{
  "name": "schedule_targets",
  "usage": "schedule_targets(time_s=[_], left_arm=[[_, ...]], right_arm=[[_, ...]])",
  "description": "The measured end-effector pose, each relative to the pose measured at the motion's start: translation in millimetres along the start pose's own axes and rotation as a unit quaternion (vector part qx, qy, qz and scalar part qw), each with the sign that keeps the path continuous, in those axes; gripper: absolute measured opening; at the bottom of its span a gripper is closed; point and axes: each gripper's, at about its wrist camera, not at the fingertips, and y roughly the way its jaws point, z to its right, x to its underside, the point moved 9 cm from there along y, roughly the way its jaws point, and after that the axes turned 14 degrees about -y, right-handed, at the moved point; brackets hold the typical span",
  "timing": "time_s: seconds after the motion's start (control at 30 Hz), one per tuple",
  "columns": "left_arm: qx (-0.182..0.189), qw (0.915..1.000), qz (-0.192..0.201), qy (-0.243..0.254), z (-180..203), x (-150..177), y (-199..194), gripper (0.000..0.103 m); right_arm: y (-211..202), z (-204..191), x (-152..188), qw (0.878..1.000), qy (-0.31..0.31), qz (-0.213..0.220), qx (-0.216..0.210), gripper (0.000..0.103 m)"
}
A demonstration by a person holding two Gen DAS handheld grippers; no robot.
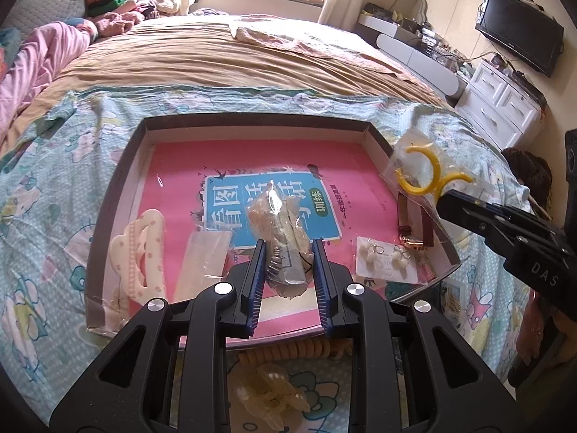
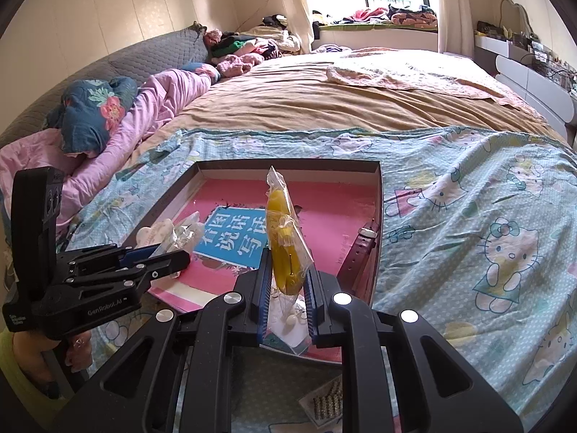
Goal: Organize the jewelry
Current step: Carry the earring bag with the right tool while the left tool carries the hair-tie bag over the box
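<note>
A shallow dark-walled box [image 1: 252, 121] [image 2: 288, 163] lies on the bed with a pink book [image 1: 324, 158] as its floor. My left gripper [image 1: 288, 258] is shut on a clear bag holding a beige hair piece [image 1: 277, 223], just above the book's near half. My right gripper [image 2: 287, 281] is shut on a clear bag with a yellow open ring [image 2: 285, 245] [image 1: 422, 176], held upright over the box's right side. Each gripper shows in the other view, the right gripper [image 1: 447, 198] and the left gripper [image 2: 180, 252].
Inside the box lie a cream hair clip [image 1: 140, 252], an empty clear sleeve [image 1: 207, 259], an earring card [image 1: 386, 259] and a brown-strapped watch [image 1: 414, 227] [image 2: 360, 256]. On the cartoon-print sheet [image 2: 468, 216] near me lie a coil hair tie [image 1: 285, 353], a clear claw clip [image 1: 277, 393] and a bead packet [image 2: 324, 400].
</note>
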Motion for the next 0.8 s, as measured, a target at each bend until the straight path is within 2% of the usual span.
schedule_targets(time_s=[0.8], left_arm=[[-0.005, 0.9997, -0.022, -0.002, -11, 5, 20, 0.018]], right_arm=[[34, 6, 15, 0.999, 0.023, -0.041, 0.005, 0.018]])
